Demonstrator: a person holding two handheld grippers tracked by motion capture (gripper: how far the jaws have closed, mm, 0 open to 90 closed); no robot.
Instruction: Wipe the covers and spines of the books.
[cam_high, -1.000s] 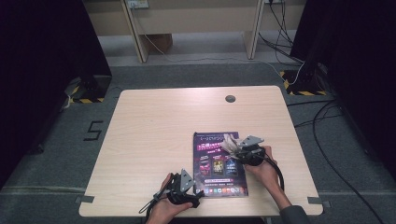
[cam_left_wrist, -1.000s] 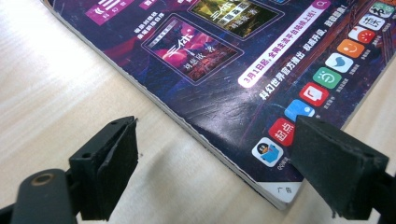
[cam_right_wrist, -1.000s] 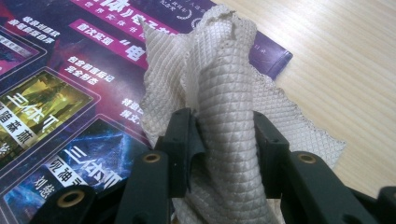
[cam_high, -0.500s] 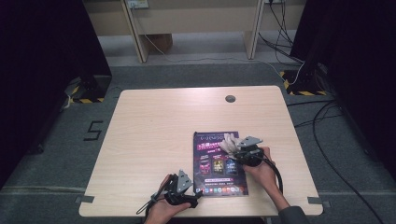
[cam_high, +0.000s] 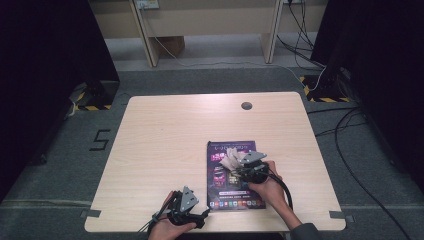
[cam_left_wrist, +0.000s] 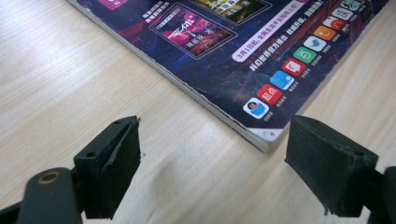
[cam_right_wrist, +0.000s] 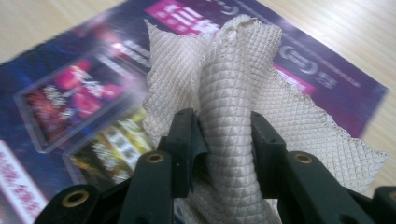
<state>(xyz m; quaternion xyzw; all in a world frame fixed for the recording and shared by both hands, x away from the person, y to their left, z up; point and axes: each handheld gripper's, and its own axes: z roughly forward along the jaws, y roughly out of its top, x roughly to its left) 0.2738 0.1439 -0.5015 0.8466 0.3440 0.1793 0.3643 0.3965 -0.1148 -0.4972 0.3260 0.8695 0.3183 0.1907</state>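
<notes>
The table (cam_high: 165, 150) is big, made of pale wood, and has a small round hole (cam_high: 246, 106) near its far edge. A magazine (cam_high: 220, 187) with a dark, bright cover lies flat on the table, on the person's right side and close to the near edge. A cloth (cam_right_wrist: 233, 79) with a little diamond pattern sits on top of the magazine, bunched up and standing in a fold. The right gripper (cam_right_wrist: 223, 140) is pinching that fold, with one jaw pressed on each side of it, and the rest of the cloth hangs loose and touches the cover. The left gripper (cam_left_wrist: 212, 168) is spread wide and holds nothing; it sits low over the bare wood just beside the near left corner of the magazine, with the corner between its two jaws but not touching them. It looks like the job is to wipe the magazine cover with the cloth, and the wiping step is in hand now. Next, the right gripper should probably keep its pinch tight and drag the cloth across the cover, while the left gripper may need to hold the corner down so the magazine does not slide
</notes>
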